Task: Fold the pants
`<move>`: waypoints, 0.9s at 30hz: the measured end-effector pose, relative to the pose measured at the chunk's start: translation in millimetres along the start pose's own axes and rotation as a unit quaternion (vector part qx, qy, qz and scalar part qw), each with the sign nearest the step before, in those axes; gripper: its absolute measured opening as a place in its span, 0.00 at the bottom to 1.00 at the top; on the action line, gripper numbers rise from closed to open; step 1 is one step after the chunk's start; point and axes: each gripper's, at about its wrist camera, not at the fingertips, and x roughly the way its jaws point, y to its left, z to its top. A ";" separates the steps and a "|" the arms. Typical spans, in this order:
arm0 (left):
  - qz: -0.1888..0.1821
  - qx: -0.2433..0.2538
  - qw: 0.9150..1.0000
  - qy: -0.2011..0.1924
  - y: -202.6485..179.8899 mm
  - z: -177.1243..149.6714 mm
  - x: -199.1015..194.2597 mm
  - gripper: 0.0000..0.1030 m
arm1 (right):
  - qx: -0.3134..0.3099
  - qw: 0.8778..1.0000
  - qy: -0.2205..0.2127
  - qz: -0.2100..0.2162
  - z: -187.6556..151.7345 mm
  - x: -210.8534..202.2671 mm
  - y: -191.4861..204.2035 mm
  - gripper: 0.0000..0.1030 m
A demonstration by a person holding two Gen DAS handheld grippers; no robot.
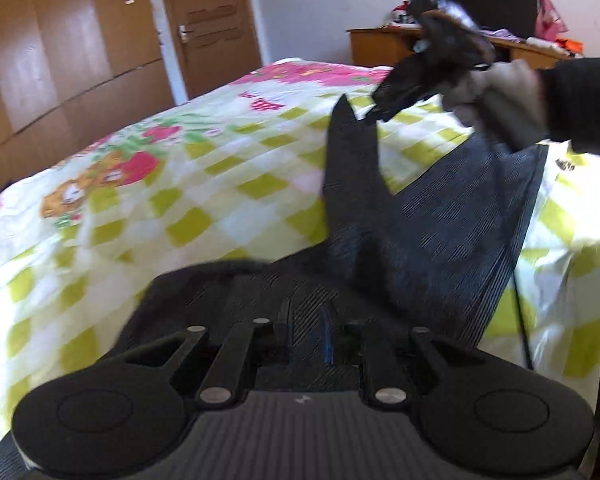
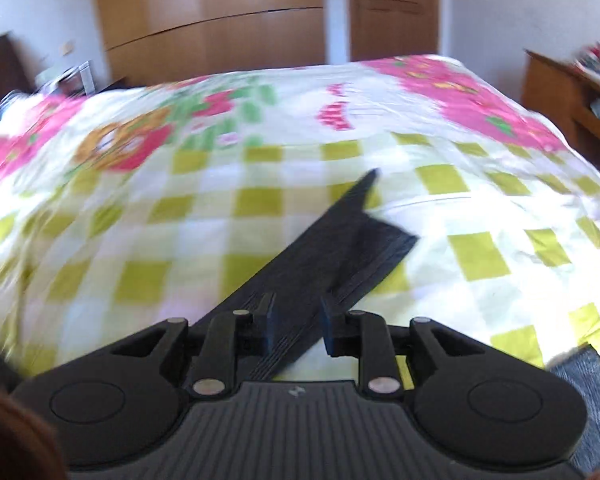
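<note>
Holding the dark ribbed pants (image 1: 452,220) up over the bed, we are carrying them with both claws, and the folding itself looks barely begun. Our left gripper (image 1: 306,332) is clamped on a bunched part of the fabric, which is rising from its jaws in a peak toward the far right of the left wrist view. There our right gripper (image 1: 374,114) is showing too, held aloft in a gloved hand (image 1: 500,100) with a black sleeve (image 1: 580,104) behind it, its tip just beside the top of the cloth.

Seen from its own camera, the right gripper (image 2: 296,320) has its jaws standing apart, with a flat band of the pants (image 2: 320,256) lying between them; the pads are not visibly pressing on it, so we are judging that grip as loose or let go. The band is running from the near jaws out over the checked bedspread (image 2: 180,208).

No neat fold is showing anywhere. What is left, as we are judging it, is nearly everything: laying the pants flat on the bedspread, bringing leg over leg, then doubling them lengthwise. Both views are smeared, so finer detail of the garment is not readable.
</note>
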 end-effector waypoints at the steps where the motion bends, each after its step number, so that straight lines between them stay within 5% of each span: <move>1: -0.007 0.000 1.000 0.002 -2.0 5.1 9.6 0.31 | 0.014 1.000 0.000 -0.005 6.6 14.4 -9.6 0.24; 9: -0.038 -0.009 0.999 0.010 -5.6 16.2 38.4 0.30 | 0.079 0.997 0.003 0.003 30.1 77.0 -42.6 0.24; 11: -0.034 -0.005 0.999 0.014 -7.4 17.0 40.1 0.30 | 0.066 0.998 -0.002 -0.007 35.4 78.1 -36.1 0.04; 14: -0.028 -0.002 0.999 0.020 -7.4 20.7 41.6 0.30 | 0.082 0.996 -0.001 0.021 46.5 72.0 -32.7 0.03; 22: 0.009 0.008 1.000 -0.014 -8.1 51.7 11.8 0.30 | 0.135 0.971 -0.142 0.140 101.4 -65.6 -46.0 0.03; 27: -0.009 0.029 0.999 -0.045 -31.6 66.6 2.8 0.31 | 0.198 0.948 -0.211 0.132 57.5 -167.1 -111.3 0.03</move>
